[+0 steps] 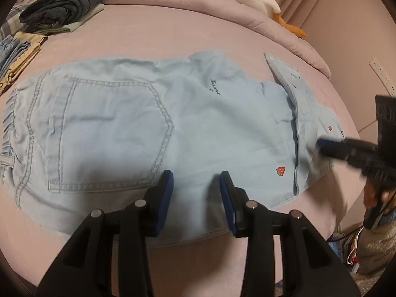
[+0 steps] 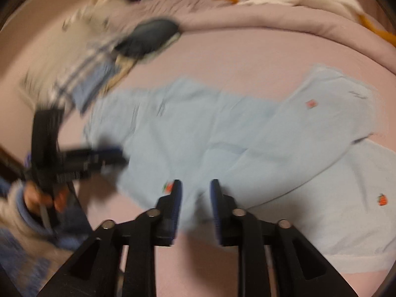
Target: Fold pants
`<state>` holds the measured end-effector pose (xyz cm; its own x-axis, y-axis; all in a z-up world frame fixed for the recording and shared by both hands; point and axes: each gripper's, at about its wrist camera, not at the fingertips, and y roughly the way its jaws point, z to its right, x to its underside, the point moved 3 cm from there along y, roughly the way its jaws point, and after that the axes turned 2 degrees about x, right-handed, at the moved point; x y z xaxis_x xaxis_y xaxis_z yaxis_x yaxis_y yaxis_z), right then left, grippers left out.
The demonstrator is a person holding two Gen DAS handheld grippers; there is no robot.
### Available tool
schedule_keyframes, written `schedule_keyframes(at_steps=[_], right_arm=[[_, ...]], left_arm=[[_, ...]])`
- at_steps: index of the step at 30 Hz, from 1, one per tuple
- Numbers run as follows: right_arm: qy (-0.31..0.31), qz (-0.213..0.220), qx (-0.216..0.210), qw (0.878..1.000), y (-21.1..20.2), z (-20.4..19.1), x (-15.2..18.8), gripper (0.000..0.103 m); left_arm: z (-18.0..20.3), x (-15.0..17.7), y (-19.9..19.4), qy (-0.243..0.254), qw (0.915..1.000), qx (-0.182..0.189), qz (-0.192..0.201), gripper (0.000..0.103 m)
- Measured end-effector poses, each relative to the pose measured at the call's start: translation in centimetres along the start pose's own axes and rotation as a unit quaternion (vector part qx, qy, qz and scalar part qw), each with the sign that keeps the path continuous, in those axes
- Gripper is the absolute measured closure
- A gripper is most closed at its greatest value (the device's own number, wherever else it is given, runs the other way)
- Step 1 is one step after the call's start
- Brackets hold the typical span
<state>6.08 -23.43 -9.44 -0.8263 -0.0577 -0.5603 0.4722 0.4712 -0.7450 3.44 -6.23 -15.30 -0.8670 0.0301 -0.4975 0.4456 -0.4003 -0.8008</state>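
Your light-blue denim pants (image 1: 153,133) lie spread across the centre of the frame on the pink bed (image 1: 173,32), leg over leg, so one lengthwise fold looks done; the cuffs at the right are skewed and the crosswise folds remain. Your left hand-held gripper (image 1: 196,185) hovers released at the lower edge; your right hand-held gripper (image 2: 195,193) is likewise released and empty, low over the legs.

Black grippers (image 1: 195,193) with blue pads (image 1: 164,203) and silver pins are seen; a blue cuff (image 2: 23,208) is worn.
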Motion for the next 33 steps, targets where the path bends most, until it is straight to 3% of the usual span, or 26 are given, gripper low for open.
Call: schedule_keyframes(at_steps=[1, 2, 6, 9, 15, 21, 27, 32, 33], right_arm=[[0.015, 0.011, 0.01, 1.0, -0.4, 0.8, -0.4, 0.058], [0.032, 0.022, 0.023, 0.999, -0.7, 1.7, -0.8, 0.056], [0.086, 0.034, 0.072, 0.993, -1.3, 5.0, -2.2, 0.055], [0.122, 0.034, 0.106, 0.986, -1.6, 7.6, -3.0, 0.055], [0.195, 0.05, 0.114, 0.973, -2.0, 10.6, -5.0, 0.055], [0.219, 0.025, 0.111, 0.969, 1.0, 11.5, -7.7, 0.055], [0.205, -0.016, 0.099, 0.974, 4.8, 11.7, -10.9, 0.055], [0.175, -0.078, 0.144, 0.971, 9.3, 11.9, -12.1, 0.055], [0.171, -0.087, 0.161, 0.968, 9.8, 12.1, -12.1, 0.061]], left_arm=[[0.3, -0.4, 0.0, 0.001, 1.0, 0.004, 0.002, 0.065], [0.7, -0.6, 0.0, 0.003, 1.0, 0.009, 0.003, 0.065], [3.2, -1.9, 0.5, 0.024, 0.9988, 0.041, 0.007, 0.065], [5.6, -2.9, 1.8, 0.042, 0.9952, 0.088, -0.003, 0.064], [9.0, -3.6, 4.5, 0.042, 0.9856, 0.162, -0.026, 0.064], [11.6, -3.8, 6.2, 0.066, 0.9806, 0.178, -0.048, 0.064], [13.9, -3.3, 7.3, 0.096, 0.9741, 0.193, -0.068, 0.06], [15.1, -2.4, 8.2, 0.134, 0.9725, 0.175, -0.075, 0.062], [15.2, -2.3, 8.4, 0.137, 0.9731, 0.17, -0.074, 0.066]])
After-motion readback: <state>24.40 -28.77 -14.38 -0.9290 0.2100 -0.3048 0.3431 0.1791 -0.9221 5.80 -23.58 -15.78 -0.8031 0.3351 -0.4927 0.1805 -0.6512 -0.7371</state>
